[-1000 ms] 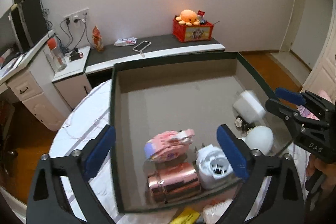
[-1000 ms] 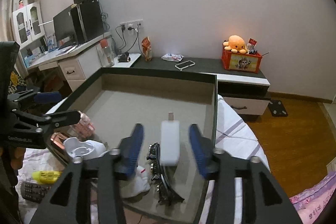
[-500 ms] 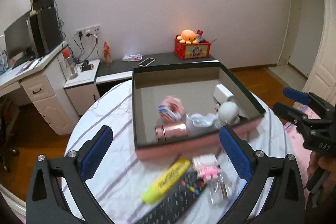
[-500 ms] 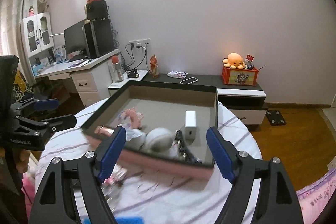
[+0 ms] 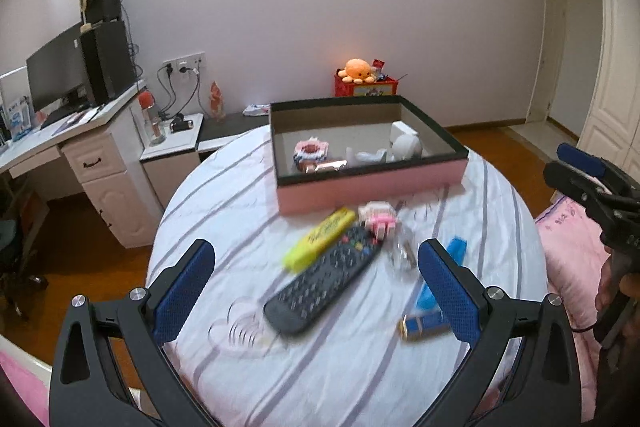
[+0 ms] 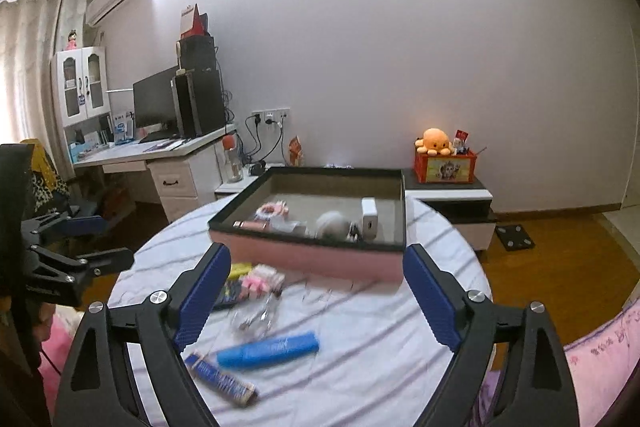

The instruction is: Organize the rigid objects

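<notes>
One pink box point(image 5: 372, 183), one remote point(image 5: 324, 285)

Orange octopus plush point(image 6: 437, 139) atop red box point(image 6: 446, 167) on low cabinet point(image 6: 448, 195); monitor point(image 6: 155, 105) on white desk point(image 6: 160, 157).

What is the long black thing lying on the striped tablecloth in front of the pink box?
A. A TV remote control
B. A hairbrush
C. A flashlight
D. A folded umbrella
A: the remote control is flat and black with rows of small buttons. It lies on the tablecloth beside a yellow tube, outside the pink box.
</notes>
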Available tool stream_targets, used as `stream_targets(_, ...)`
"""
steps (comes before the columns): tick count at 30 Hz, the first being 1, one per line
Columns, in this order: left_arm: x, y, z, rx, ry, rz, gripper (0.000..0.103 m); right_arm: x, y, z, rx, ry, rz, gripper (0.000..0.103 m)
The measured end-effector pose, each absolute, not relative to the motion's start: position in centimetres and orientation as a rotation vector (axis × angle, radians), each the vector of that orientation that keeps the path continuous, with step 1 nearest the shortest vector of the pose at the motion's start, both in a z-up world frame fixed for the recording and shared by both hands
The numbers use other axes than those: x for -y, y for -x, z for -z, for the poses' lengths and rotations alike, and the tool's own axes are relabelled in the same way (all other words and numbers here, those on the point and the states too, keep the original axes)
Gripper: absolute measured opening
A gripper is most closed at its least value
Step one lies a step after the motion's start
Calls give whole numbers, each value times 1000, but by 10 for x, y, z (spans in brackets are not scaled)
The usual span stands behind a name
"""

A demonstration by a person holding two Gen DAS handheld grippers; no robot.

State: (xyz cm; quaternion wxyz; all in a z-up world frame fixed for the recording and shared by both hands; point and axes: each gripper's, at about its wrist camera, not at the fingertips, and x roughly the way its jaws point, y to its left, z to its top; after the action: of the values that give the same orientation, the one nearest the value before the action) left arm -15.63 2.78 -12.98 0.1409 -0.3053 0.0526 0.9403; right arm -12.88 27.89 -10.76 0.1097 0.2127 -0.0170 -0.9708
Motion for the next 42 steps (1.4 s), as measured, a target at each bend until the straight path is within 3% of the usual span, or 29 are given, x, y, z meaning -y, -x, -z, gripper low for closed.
stream_targets(12,-18,127,135,-172,894,-2725,103,-260,104,117,-39,-729,2797,90)
stream_targets(28,-33,130,153,-211,970,-2675,103,-264,104,140,-24,-860,2783,90)
stream_targets(33,-58,135,173,-115,1027,-2628,103,-274,110,150,-6,-916,2800,90)
stream_targets(42,-124,137,205,-171,1112,-2483,103,-304,121,176,72,-1039,2809,90)
